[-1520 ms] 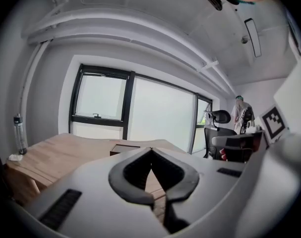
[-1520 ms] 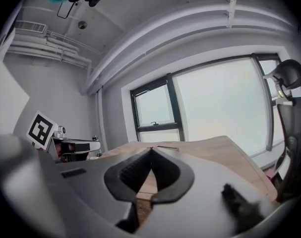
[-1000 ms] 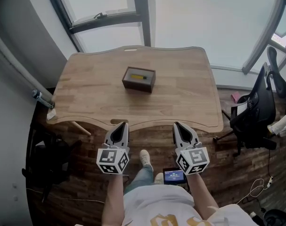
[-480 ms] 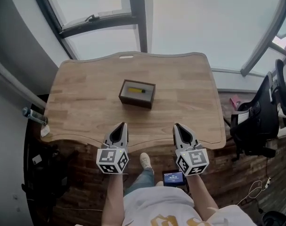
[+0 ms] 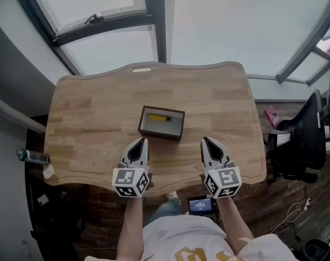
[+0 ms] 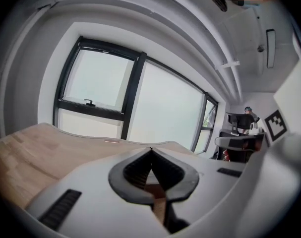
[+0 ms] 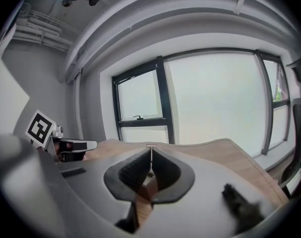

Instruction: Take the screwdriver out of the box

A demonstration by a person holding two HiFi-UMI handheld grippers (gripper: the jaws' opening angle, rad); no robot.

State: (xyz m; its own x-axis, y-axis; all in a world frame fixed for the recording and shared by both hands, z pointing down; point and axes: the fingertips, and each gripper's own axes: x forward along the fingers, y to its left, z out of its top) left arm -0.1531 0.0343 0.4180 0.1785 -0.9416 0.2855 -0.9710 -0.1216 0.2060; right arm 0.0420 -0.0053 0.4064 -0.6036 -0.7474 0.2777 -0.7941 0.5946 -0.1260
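left gripper (image 5: 143, 142) and right gripper (image 5: 205, 141) parallel, jaws together, short of box (image 5: 159, 135)

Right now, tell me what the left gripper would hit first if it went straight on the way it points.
Probably the box: the left gripper, jaws shut, points slightly downward at its near left corner. Depth is unclear; it might touch the table just before it.

Office prob.: wood desk (image 5: 94, 107), swivel chair (image 5: 302, 145), big windows (image 5: 224, 26).
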